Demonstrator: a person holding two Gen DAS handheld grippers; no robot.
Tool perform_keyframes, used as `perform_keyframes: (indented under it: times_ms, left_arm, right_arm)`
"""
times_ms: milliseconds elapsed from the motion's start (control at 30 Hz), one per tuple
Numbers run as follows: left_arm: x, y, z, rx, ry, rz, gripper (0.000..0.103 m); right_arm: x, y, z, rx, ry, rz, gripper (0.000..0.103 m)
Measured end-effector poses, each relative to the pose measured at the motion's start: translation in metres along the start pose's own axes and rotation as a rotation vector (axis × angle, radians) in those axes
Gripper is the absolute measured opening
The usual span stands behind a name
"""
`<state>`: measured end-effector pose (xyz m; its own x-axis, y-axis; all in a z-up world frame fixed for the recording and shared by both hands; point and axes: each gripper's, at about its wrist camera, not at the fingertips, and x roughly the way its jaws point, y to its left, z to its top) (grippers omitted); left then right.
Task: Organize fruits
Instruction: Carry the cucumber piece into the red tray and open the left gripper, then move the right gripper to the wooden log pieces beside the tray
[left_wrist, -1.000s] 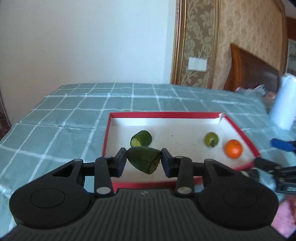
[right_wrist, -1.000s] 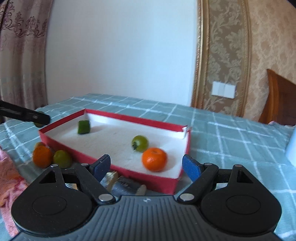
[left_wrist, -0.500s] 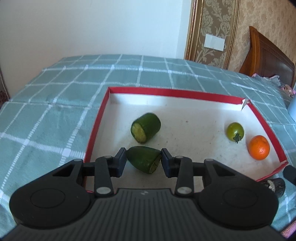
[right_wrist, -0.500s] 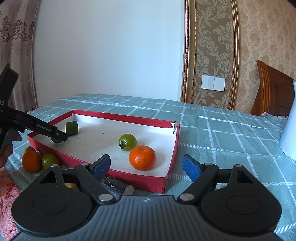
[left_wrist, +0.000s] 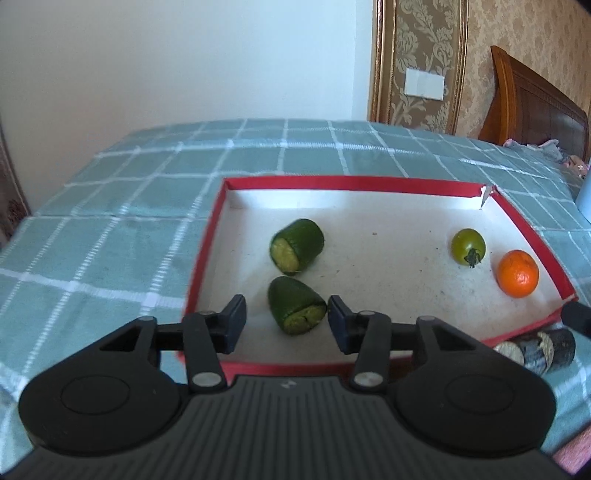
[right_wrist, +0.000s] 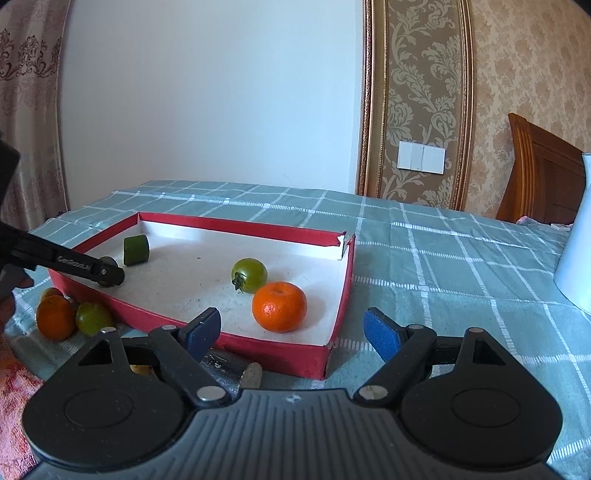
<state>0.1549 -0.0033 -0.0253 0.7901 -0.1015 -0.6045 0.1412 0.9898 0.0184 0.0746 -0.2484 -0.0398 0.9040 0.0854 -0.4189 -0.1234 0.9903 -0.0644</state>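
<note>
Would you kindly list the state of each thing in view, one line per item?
Left gripper: jaws opening, pads clear of the cucumber end piece.
Cucumber end piece: lying in the red tray.
Cucumber chunk: lying on its side.
Green tomato: whole, stem on.
Orange: whole, in tray.
Right gripper: open, empty.

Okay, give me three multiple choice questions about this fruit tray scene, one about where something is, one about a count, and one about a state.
1. Where does the orange in the red tray lie?
A. beside the green tomato
B. on top of a cucumber piece
C. outside the tray

2. How many cut cucumber pieces are in the tray?
A. one
B. two
C. four

3. How does the left gripper stand to the near cucumber piece?
A. clamped on it
B. pads apart from it
C. far from it

Answers: 1 A, both sit by the tray's right wall. 2 B, the near piece and the far piece. 3 B, the jaws are opening, with gaps beside the piece.
</note>
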Motion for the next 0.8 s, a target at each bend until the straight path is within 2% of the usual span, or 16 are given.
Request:
perform_keyframes:
  times_ms: [133,167,300,433,567,800]
  left_arm:
    - [-0.037,0.008,-0.012,-0.042,-0.092,0.012,0.059]
    - [-0.048,0.01,-0.016,-0.058,-0.119,-0.001,0.065]
    - [-0.086,0.014,-0.041,-0.079,-0.186,-0.062,0.073]
    - [-0.103,0.013,-0.068,-0.05,-0.172,-0.153,0.076]
    - [-0.106,0.009,-0.085,-0.01,-0.154,-0.197,0.079]
    - [-0.087,0.005,-0.093,0.012,-0.116,-0.184,0.085]
  right_arm:
    - [-0.003,0.0,0.0,0.0,-0.02,-0.004,0.085]
    - [-0.004,-0.001,0.0,0.005,-0.027,-0.001,0.085]
    - [-0.009,-0.004,0.001,0.011,-0.04,-0.003,0.085]
    - [-0.019,-0.013,0.0,0.022,-0.049,-0.024,0.085]
    - [-0.034,-0.027,-0.009,0.044,-0.03,-0.021,0.085]
    - [-0.038,-0.034,-0.027,0.066,0.03,-0.042,0.085]
